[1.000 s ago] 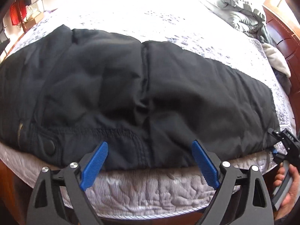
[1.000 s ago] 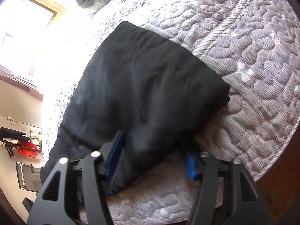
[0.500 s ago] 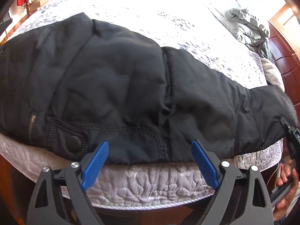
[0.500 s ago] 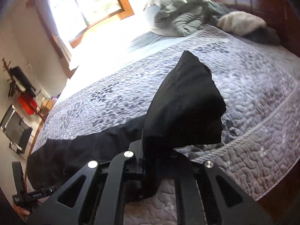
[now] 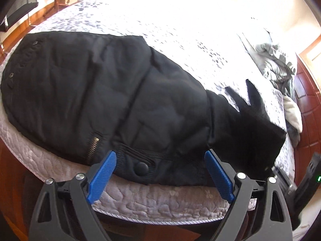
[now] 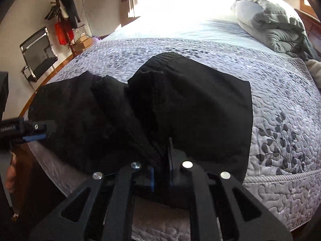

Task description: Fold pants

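Black padded pants (image 5: pixel 112 92) lie across the near edge of a bed with a grey quilted cover (image 5: pixel 152 198). A snap button (image 5: pixel 141 167) and a zip show at the near hem. My left gripper (image 5: pixel 160 177) is open, its blue pads on either side of the near edge of the pants, holding nothing. My right gripper (image 6: pixel 161 172) is shut on the leg end of the pants (image 6: pixel 200 108) and holds it lifted and bunched above the bed. The lifted leg end shows in the left wrist view (image 5: pixel 254 124) at the right.
A grey blanket and a pillow (image 6: pixel 276 22) lie at the head of the bed by a wooden headboard (image 5: pixel 309 100). A coat stand with a red bag (image 6: pixel 64 28) and a black chair (image 6: pixel 38 50) stand by the far wall. The quilt's edge (image 6: pixel 280 178) runs close in front.
My right gripper closed on the leg end and lifted it, carrying it left towards the waist. My left gripper stayed open and shifted left along the near edge.
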